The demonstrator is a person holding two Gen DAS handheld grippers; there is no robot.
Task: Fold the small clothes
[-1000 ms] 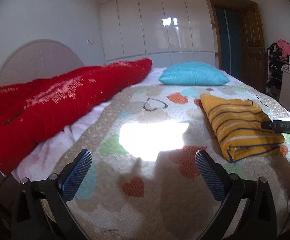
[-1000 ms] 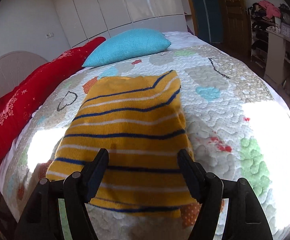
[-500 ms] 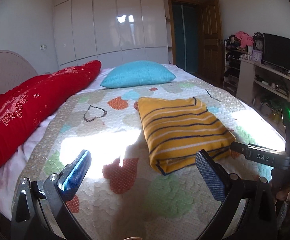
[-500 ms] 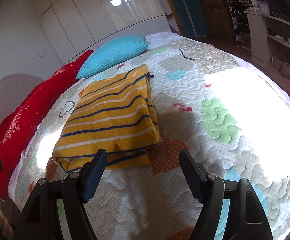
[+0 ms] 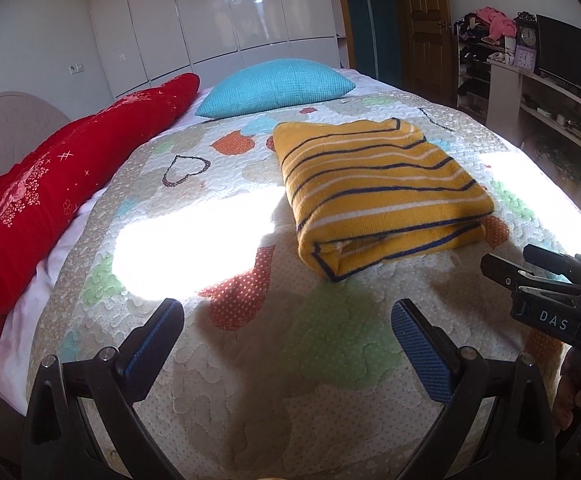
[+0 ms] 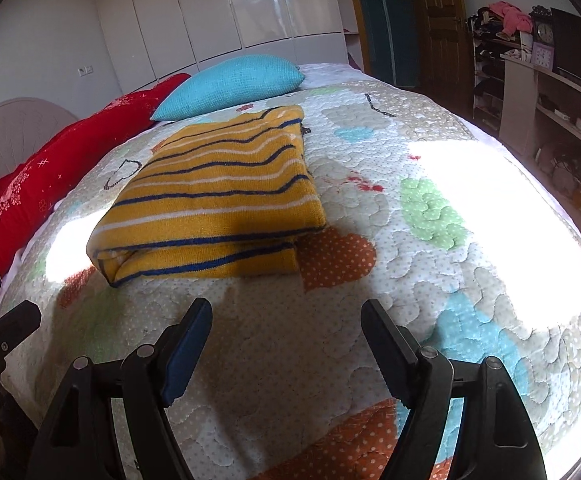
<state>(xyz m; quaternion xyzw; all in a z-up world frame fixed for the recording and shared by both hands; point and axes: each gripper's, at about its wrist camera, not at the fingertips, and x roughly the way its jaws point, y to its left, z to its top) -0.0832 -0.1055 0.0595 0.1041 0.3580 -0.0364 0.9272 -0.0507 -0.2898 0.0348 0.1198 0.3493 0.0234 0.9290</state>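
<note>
Since the sweater (image 5: 378, 192) lies folded in a neat block on the bed (image 5: 250, 380), the fold looks done, both grippers' jaws wide, empty and short of it.

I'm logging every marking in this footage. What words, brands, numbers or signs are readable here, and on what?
"DAS": white letters on the black body of the right claw, seen from the left wrist view.
Clock faces on the shelf and: numerals too small to read.
Red blanket: pale printed pattern, blurred; no readable words.
Striped yellow garment: no text visible.
</note>
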